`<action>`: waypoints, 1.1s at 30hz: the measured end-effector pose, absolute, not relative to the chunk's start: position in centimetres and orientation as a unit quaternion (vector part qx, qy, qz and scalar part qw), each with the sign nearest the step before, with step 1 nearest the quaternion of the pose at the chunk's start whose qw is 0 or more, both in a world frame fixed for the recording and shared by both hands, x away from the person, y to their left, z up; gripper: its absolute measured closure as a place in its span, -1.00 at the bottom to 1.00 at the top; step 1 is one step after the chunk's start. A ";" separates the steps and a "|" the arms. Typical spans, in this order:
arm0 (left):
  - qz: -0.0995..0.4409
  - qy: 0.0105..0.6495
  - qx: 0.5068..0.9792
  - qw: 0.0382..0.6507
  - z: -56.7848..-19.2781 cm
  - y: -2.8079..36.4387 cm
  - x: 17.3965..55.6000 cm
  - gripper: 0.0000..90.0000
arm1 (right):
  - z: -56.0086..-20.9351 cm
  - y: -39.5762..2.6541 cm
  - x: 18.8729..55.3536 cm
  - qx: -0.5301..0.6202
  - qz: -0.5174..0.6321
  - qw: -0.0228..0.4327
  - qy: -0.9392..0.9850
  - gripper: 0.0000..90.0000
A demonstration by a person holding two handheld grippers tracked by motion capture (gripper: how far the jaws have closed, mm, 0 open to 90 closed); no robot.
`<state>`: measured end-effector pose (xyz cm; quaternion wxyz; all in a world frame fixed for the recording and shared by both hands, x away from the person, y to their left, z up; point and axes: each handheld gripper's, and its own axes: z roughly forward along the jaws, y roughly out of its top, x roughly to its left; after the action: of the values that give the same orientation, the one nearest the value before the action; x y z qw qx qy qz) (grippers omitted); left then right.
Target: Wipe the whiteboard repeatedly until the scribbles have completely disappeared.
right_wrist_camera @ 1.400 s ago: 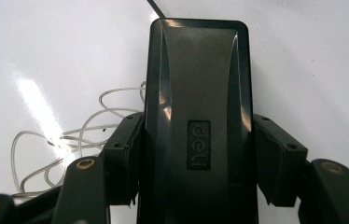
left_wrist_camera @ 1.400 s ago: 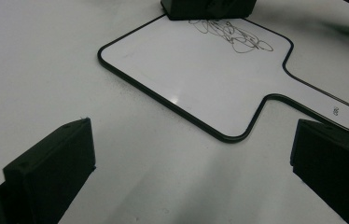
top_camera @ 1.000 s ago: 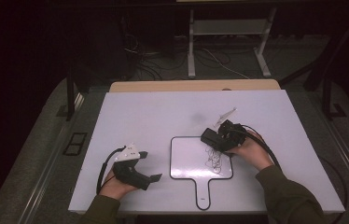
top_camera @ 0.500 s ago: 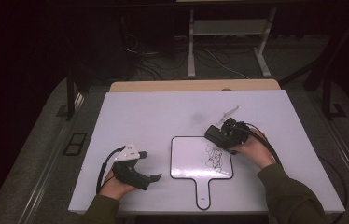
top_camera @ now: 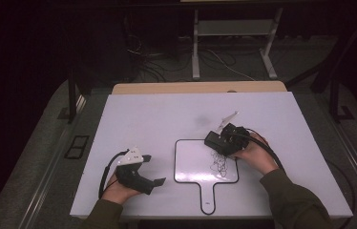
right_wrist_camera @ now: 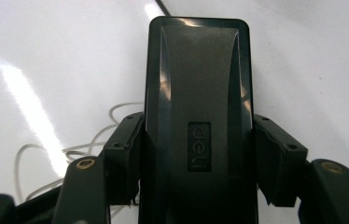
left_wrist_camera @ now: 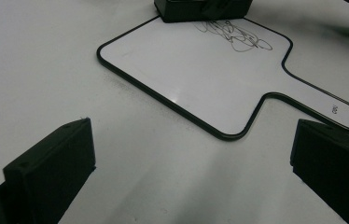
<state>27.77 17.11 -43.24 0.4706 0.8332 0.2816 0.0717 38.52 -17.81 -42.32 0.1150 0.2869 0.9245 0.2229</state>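
- The right gripper clamps a black eraser at the whiteboard's far right corner, hiding part of the scribble.
- The left gripper, jaws released, rests near the bench's near left corner; its jaw tips are cut off in its own view.

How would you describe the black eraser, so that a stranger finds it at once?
Start from the white table and find the paddle-shaped whiteboard near its front edge. At the board's upper right corner, over the scribbles, the right claw grips a black oblong eraser, the only solid black block on the board.
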 end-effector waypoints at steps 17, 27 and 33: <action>0.072 0.282 0.833 0.470 -43.2 17.2 27.8 -1.00 | -42.2 -19.9 39.4 0.318 0.207 0.135 0.915 -0.14; 0.072 0.282 0.833 0.471 -43.2 17.2 27.8 -1.00 | -42.2 -19.6 39.2 0.315 0.201 0.141 0.917 -0.13; 0.071 0.281 0.834 0.470 -43.3 17.2 27.8 -1.00 | -42.2 -19.6 39.3 0.313 0.198 0.145 0.917 -0.13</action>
<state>27.78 17.17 -43.25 0.4700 0.8336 0.2812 0.0713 39.25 -19.60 -42.18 0.1447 0.3133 0.9173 0.1984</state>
